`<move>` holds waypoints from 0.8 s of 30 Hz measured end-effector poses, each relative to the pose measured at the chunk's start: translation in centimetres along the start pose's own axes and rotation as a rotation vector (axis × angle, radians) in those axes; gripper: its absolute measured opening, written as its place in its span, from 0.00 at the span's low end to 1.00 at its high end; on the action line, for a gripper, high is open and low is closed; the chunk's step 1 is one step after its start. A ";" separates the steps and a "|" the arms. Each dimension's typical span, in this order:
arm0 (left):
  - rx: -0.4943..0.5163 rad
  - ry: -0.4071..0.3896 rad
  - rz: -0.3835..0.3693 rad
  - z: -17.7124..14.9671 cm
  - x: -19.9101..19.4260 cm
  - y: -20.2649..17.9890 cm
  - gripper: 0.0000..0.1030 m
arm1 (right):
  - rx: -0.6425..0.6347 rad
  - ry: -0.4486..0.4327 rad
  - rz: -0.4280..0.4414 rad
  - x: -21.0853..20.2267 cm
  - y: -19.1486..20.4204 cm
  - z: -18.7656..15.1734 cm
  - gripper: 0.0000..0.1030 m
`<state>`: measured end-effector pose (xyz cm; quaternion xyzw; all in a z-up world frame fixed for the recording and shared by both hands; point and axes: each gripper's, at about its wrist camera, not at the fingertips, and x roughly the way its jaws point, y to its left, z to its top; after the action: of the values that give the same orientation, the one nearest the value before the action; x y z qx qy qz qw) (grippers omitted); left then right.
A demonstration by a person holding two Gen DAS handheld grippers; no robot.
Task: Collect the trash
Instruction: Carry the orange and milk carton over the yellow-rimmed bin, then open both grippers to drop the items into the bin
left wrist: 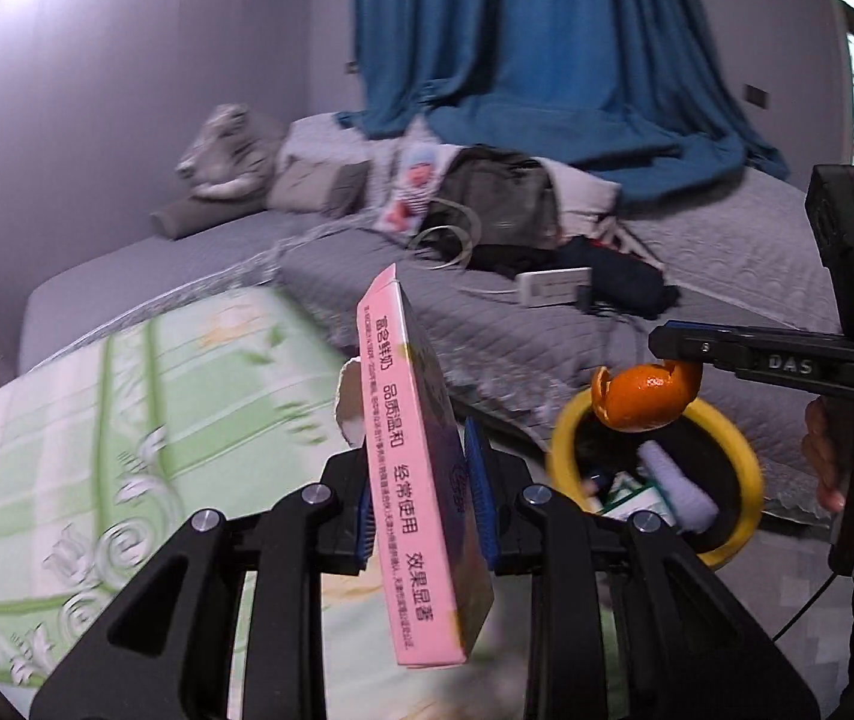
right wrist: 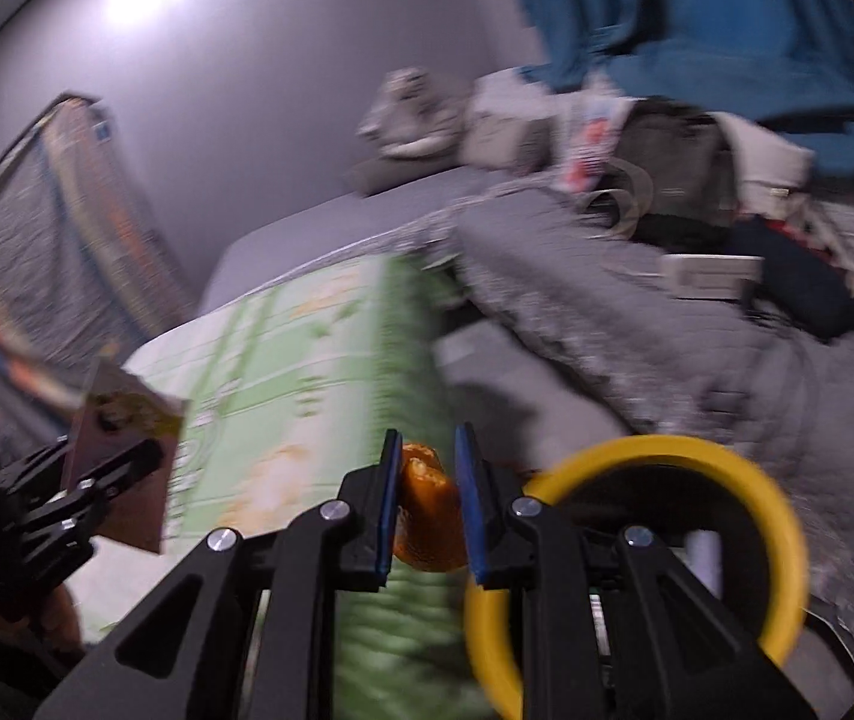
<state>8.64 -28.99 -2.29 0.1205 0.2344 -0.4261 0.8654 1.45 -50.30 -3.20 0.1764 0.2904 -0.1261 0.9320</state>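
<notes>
My left gripper (left wrist: 423, 483) is shut on a pink carton (left wrist: 411, 468) printed with Chinese text and holds it upright above the green-patterned cloth (left wrist: 126, 420). My right gripper (right wrist: 427, 492) is shut on an orange peel (right wrist: 427, 522). In the left wrist view the peel (left wrist: 643, 399) hangs over the rim of a yellow-rimmed bin (left wrist: 565, 456) that holds several pieces of trash. In the right wrist view the bin (right wrist: 787, 516) is just right of the jaws, and the left gripper with the carton (right wrist: 120, 438) is at far left.
A grey-quilted bed (left wrist: 547, 330) lies behind, strewn with bags, clothes, a white box (left wrist: 553, 285) and cables. A blue curtain (left wrist: 535, 36) hangs at the back. Pillows (left wrist: 228, 150) lie by the wall. A framed panel (right wrist: 48, 228) leans on the left wall.
</notes>
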 end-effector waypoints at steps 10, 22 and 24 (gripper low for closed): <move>0.071 0.069 -0.196 1.4 9.4 -10.1 0.29 | 0.231 0.019 -0.266 1.1 -12.0 -3.2 0.18; -0.144 -0.013 -0.125 1.4 7.2 -4.7 0.90 | 0.244 -0.032 -0.411 -0.6 -13.6 -3.4 0.62; -0.165 -0.047 -0.083 1.4 5.5 -2.9 0.92 | 0.210 -0.069 -0.457 -1.4 -12.3 -3.3 0.75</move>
<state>9.63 -35.08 -3.91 0.0293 0.2532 -0.4435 0.8593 -5.47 -59.89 -8.06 0.1974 0.2761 -0.3690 0.8653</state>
